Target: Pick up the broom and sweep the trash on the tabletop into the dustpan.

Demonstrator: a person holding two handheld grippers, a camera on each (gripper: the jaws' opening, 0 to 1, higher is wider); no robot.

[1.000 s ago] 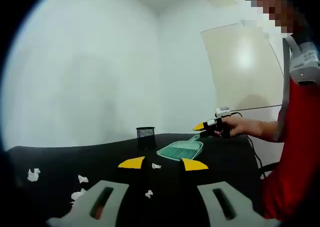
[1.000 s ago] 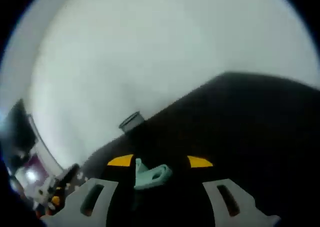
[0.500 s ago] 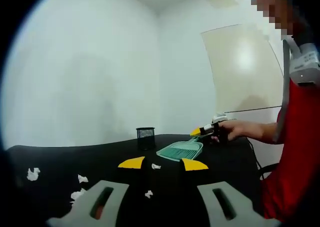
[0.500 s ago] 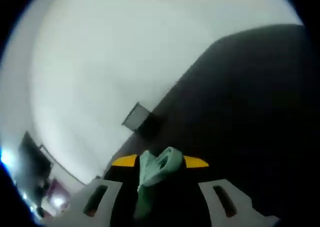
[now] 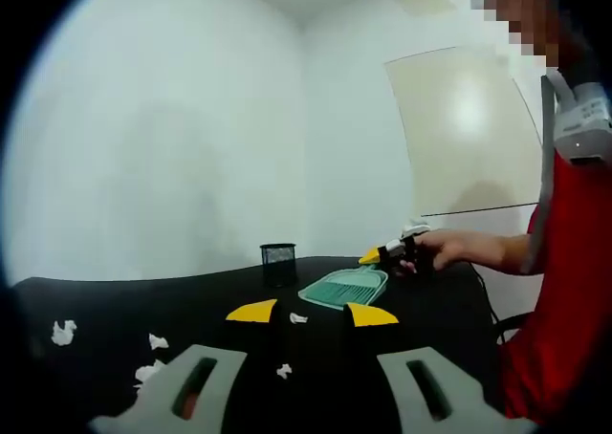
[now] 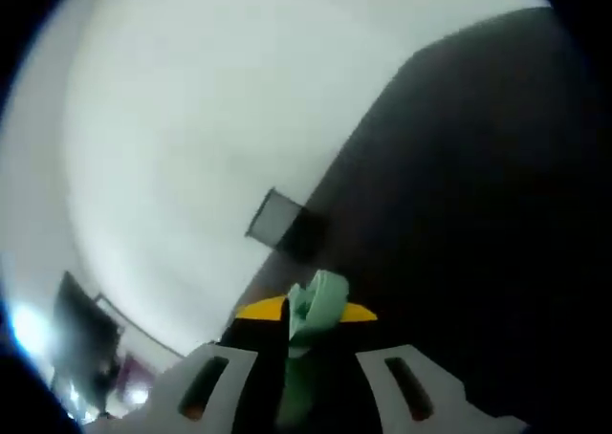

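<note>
- Broom handle (image 6: 308,331), mint green, between the yellow tips of the right tongs (image 6: 306,312), closed on it.
- Dustpan (image 5: 346,285) on the black tabletop (image 5: 115,305), beside a black mesh cup (image 5: 278,262).
- White paper scraps (image 5: 153,342) scattered on the tabletop.
- Left tongs (image 5: 312,313) wide open, holding nothing, above the tabletop.

Both views low over table (image 5: 115,300)

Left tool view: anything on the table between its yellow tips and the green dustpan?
One small white paper scrap lies on the black table between the left tool tips and the dustpan, as the left gripper view shows.
</note>
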